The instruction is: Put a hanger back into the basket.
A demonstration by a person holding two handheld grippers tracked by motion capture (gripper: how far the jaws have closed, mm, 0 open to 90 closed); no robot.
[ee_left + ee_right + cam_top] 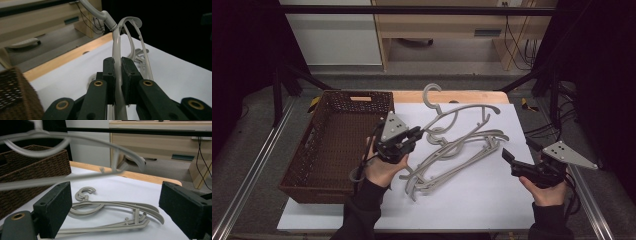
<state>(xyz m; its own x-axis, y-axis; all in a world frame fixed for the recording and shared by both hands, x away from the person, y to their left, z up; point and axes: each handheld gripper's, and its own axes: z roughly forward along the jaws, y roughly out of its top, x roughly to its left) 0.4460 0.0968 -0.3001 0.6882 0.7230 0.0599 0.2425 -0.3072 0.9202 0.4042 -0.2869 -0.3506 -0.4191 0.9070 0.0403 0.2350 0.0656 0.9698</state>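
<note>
A grey plastic hanger [462, 109] hangs tilted above the white sheet, its hook [430, 95] toward the table's far edge. My left gripper [416, 132] is shut on one arm of it; in the left gripper view the black pads [109, 72] press on the grey bar [116, 45]. Several more grey hangers [452, 155] lie tangled on the sheet beneath. My right gripper [518, 150] stands open at the sheet's right side, nothing between its pads [53, 207]. In the right gripper view the lying hangers [112, 207] are ahead and the lifted hanger [75, 140] crosses the top, blurred.
A brown wicker basket [302, 150] stands at the left of the table, close to my left hand; its wall [30, 167] also shows in the right gripper view. The white sheet [472, 195] covers the wooden tabletop [452, 96]. Pale cabinets and cables stand beyond.
</note>
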